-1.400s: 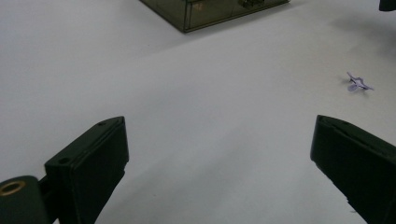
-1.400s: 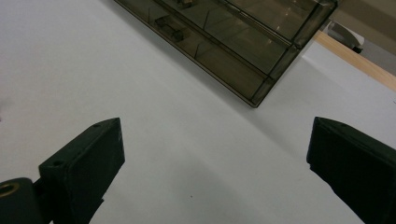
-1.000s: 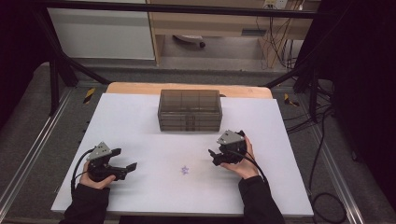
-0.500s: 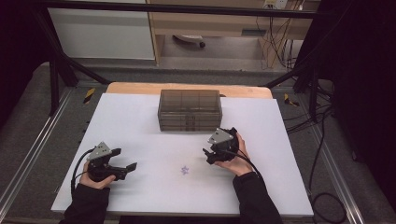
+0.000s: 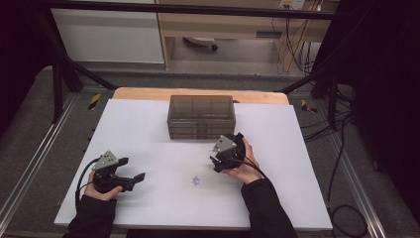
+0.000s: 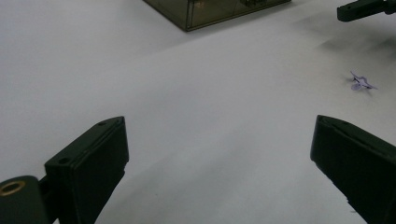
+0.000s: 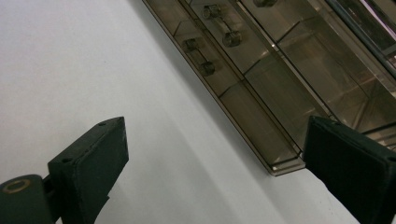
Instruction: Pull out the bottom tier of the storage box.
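The drawer box (image 5: 201,117) is sitting at the far middle of the white table (image 5: 148,124), smoky and see-through, with its little bar handles facing me. I am bringing my right tongs (image 5: 218,159) toward it; they are hovering near its front right corner, at about five o'clock from the box and not touching it. In the right gripper view the box (image 7: 261,70) is running slantwise from eleven o'clock down to four o'clock, and the two small handles (image 7: 212,32) are lying above my spread jaws (both pads wide apart, nothing between them). So I judge I am in the approach, lining up on a drawer front, and no drawer is looking pulled out yet.

A tiny purple paper star (image 5: 196,181) is lying flat on the table at about six o'clock from the box, between my two hands and nearer the right one. My left tongs (image 5: 134,178) are resting low at about seven o'clock from the box, well apart from it, jaws gaping and empty; in the left gripper view the star (image 6: 360,83) is sitting at two o'clock beyond them.

Next, I think, I am needing to turn the right tongs square to a handle, ease the jaws around that thin bar, close, and pull straight toward me.
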The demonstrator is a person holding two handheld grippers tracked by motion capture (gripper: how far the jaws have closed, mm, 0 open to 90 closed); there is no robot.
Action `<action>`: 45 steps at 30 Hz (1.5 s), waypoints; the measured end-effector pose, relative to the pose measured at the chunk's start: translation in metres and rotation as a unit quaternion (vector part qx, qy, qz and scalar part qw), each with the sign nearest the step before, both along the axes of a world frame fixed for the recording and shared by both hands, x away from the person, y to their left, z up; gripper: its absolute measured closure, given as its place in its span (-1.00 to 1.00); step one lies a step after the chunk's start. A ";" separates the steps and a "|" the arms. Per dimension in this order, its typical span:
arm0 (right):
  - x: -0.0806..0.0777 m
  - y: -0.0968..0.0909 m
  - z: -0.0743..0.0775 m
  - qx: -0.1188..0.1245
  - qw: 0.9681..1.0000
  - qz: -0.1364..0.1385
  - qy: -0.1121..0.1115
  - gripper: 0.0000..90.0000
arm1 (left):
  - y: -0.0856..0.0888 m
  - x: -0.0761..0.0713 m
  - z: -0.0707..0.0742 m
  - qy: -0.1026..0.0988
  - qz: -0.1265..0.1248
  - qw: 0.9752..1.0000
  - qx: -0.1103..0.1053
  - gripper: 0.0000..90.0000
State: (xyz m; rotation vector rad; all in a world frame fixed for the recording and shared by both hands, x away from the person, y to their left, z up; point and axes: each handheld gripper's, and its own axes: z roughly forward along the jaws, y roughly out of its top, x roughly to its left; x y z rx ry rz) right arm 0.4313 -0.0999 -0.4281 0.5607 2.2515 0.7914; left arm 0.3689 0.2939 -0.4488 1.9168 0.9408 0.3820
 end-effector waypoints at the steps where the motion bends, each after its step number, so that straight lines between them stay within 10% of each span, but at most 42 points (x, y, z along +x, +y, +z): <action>1: 0.000 0.000 0.000 0.000 1.000 0.000 0.000 -0.84 | 0.000 0.000 0.000 0.000 0.000 1.000 0.000 -0.92; 21: 0.006 0.023 -0.007 -0.046 0.998 0.027 -0.044 -0.81 | 0.000 0.000 0.000 0.000 0.000 1.000 0.001 -0.92; 45: 0.013 0.037 -0.023 -0.125 0.987 0.040 -0.095 -0.54 | -0.001 0.000 -0.001 0.000 0.000 1.000 0.002 -0.92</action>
